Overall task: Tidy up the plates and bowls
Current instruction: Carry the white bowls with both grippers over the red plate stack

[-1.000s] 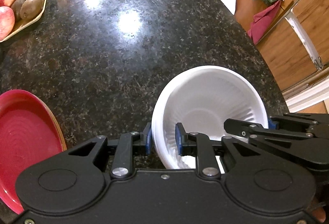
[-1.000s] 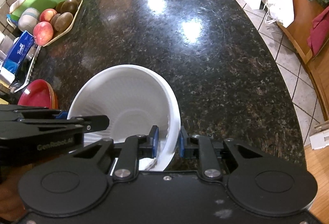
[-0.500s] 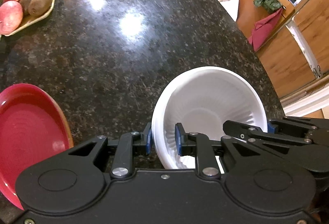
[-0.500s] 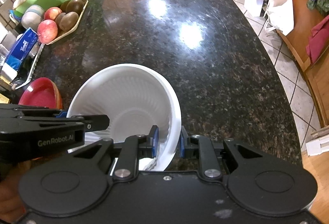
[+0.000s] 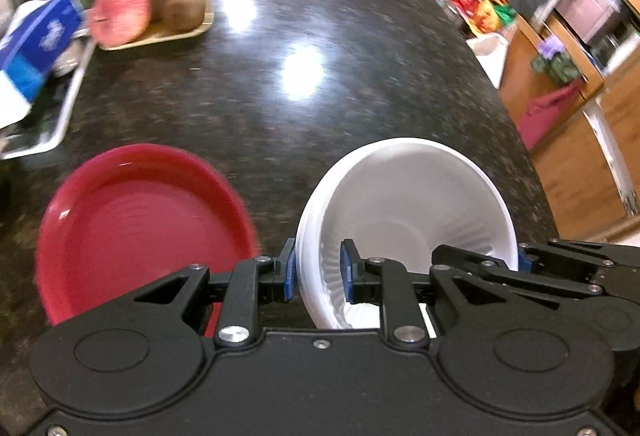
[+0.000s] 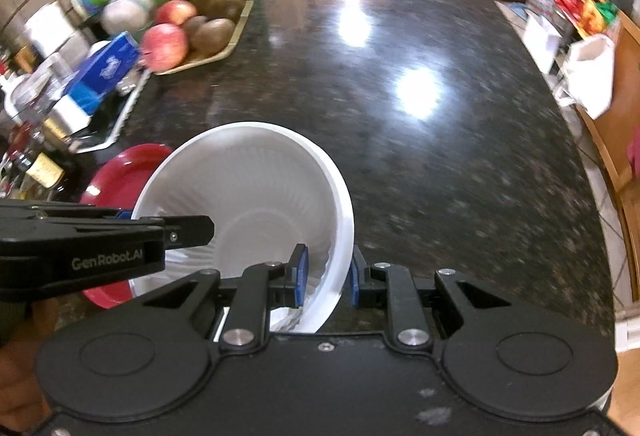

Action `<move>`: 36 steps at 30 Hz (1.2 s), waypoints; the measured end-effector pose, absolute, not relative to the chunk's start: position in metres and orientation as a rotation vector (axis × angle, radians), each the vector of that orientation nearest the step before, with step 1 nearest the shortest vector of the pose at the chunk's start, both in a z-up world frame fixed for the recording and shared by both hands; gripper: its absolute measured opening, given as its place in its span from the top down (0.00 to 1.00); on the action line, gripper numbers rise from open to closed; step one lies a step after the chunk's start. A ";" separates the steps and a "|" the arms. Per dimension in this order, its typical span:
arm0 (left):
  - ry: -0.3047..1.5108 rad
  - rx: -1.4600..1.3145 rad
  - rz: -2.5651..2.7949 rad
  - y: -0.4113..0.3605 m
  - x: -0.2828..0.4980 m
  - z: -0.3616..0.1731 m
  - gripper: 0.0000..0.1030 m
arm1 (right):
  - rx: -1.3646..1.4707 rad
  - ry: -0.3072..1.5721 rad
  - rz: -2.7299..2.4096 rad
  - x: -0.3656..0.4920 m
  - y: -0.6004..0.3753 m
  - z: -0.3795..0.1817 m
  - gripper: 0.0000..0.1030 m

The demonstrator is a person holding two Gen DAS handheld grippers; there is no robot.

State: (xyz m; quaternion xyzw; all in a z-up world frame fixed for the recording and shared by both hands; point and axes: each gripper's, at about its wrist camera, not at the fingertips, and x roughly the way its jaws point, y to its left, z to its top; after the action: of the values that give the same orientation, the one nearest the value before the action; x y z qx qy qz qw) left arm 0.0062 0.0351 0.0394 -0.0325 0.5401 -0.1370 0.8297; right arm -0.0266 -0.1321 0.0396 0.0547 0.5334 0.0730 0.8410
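A white ribbed bowl (image 5: 404,203) hangs above the dark granite counter, held from both sides. My left gripper (image 5: 318,272) is shut on its left rim, and my right gripper (image 6: 326,278) is shut on its right rim. The same white bowl (image 6: 248,183) fills the lower left of the right wrist view, where the left gripper's arm crosses in front of it. A red plate (image 5: 136,224) lies on the counter just left of the bowl; in the right wrist view the red plate (image 6: 124,171) peeks out behind the bowl.
A tray of apples and kiwis (image 6: 192,31) sits at the counter's far left, with a blue tissue box (image 6: 104,71) and a metal tray (image 5: 60,111) nearer. The granite counter (image 6: 420,139) stretches ahead. Cabinets and bags (image 5: 560,83) stand beyond its right edge.
Both grippers have lifted and carried the white bowl leftward. The red plate now shows more fully beside it, and the fruit tray has come further into view.
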 end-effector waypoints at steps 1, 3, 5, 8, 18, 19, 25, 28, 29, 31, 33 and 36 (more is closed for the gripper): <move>1.141 -0.077 -0.275 0.042 0.005 0.040 0.73 | 0.107 1.124 0.168 -0.026 -0.125 0.041 0.78; 1.131 -0.090 -0.244 0.056 0.003 0.043 0.73 | 0.090 1.117 0.199 -0.022 -0.110 0.045 0.78; 1.121 -0.102 -0.210 0.071 0.001 0.045 0.73 | 0.077 1.114 0.230 -0.019 -0.095 0.048 0.78; 1.111 -0.122 -0.170 0.090 -0.002 0.046 0.73 | 0.070 1.119 0.272 -0.011 -0.075 0.047 0.78; 1.111 -0.162 -0.091 0.141 -0.003 0.042 0.73 | 0.044 1.144 0.355 0.016 -0.023 0.038 0.78; 1.111 -0.163 -0.089 0.145 -0.002 0.041 0.73 | 0.038 1.145 0.357 0.017 -0.020 0.037 0.78; 1.113 -0.181 -0.079 0.162 -0.001 0.037 0.73 | 0.017 1.156 0.363 0.021 0.001 0.031 0.78; 1.120 -0.195 -0.076 0.171 0.002 0.035 0.73 | 0.013 1.165 0.366 0.025 0.009 0.028 0.78; 1.125 -0.198 -0.074 0.172 0.002 0.035 0.73 | 0.013 1.168 0.367 0.026 0.011 0.027 0.78; 1.132 -0.202 -0.071 0.176 0.003 0.033 0.73 | 0.009 1.171 0.369 0.028 0.018 0.025 0.79; 1.136 -0.206 -0.070 0.179 0.004 0.032 0.73 | 0.005 1.173 0.368 0.029 0.020 0.024 0.79; 1.141 -0.215 -0.072 0.183 0.004 0.031 0.73 | 0.003 1.177 0.369 0.031 0.025 0.022 0.78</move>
State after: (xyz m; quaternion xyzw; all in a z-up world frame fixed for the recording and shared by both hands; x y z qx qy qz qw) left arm 0.0045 0.1826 0.0311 -0.1017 0.5387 -0.0340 0.8357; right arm 0.0312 0.0248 0.0219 0.0013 0.5517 0.1731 0.8159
